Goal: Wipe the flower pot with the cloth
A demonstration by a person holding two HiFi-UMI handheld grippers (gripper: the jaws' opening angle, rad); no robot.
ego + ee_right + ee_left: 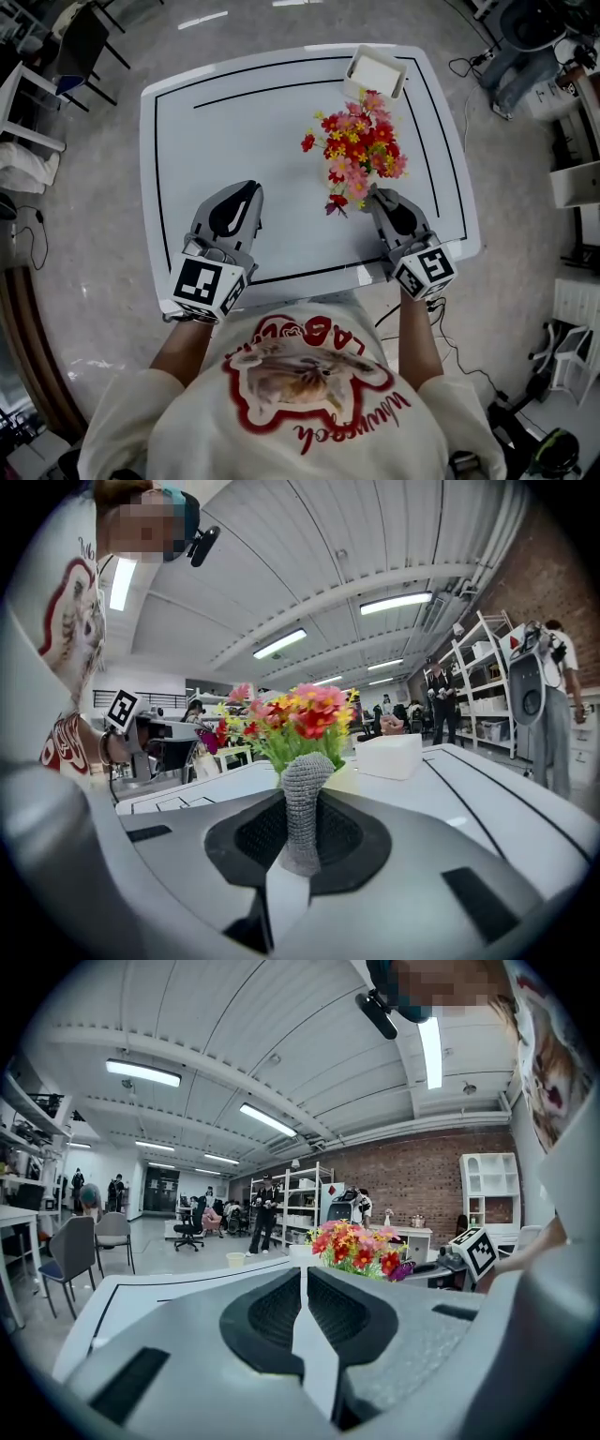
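The person's shirt (300, 394) is nearest. Over the white table (234, 141), the left gripper (246, 192) is near left, jaws pressed together on nothing. The right gripper (378, 195) pinches a grey cloth (305, 808) just near the flowers (359, 150), which hide their pot. A white box (375, 72) sits far right.

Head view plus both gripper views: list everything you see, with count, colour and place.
table: one, white with black lines, centre of the head view
flowers: one bunch, red, pink and yellow, table's right side
box: one, white, table's far edge behind the flowers
cloth: one, grey knit, clamped in the right hand-held gripper
chairs: two, grey, on the floor beyond the table
left hand-held gripper: one, grey, shut and empty, over the table's near left
right hand-held gripper: one, grey, shut on the cloth, next to the flowers
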